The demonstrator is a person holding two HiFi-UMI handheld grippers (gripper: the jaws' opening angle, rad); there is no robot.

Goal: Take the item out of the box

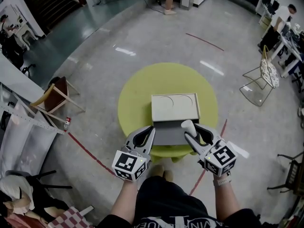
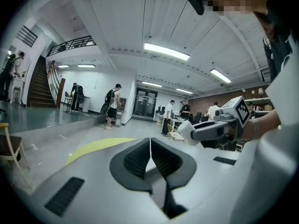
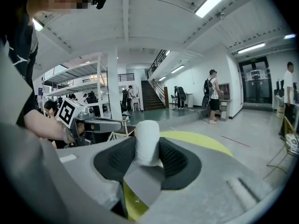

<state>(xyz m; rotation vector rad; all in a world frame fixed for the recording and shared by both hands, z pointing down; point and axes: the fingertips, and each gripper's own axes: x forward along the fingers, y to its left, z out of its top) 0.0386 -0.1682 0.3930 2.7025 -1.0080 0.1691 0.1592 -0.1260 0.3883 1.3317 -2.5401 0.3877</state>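
An open box lies on the round yellow-green table (image 1: 137,94). Its beige part (image 1: 174,107) with two round recesses is at the far side, and its grey part (image 1: 167,133) is nearer me. My right gripper (image 1: 191,130) is shut on a white cylindrical item (image 1: 188,125) and holds it over the grey part's right edge. In the right gripper view the item (image 3: 147,143) stands upright between the jaws of the right gripper (image 3: 147,156). My left gripper (image 1: 150,133) sits at the grey part's left edge. The left gripper (image 2: 150,149) has its jaws closed together with nothing in them.
A wooden chair (image 1: 56,96) lies tipped at the left and a wire chair (image 1: 260,77) stands at the right. Red tape lines (image 1: 88,151) cross the floor. People stand far off near the stairs (image 2: 112,104). Each gripper shows in the other's view, the right gripper (image 2: 212,127) and the left gripper (image 3: 88,122).
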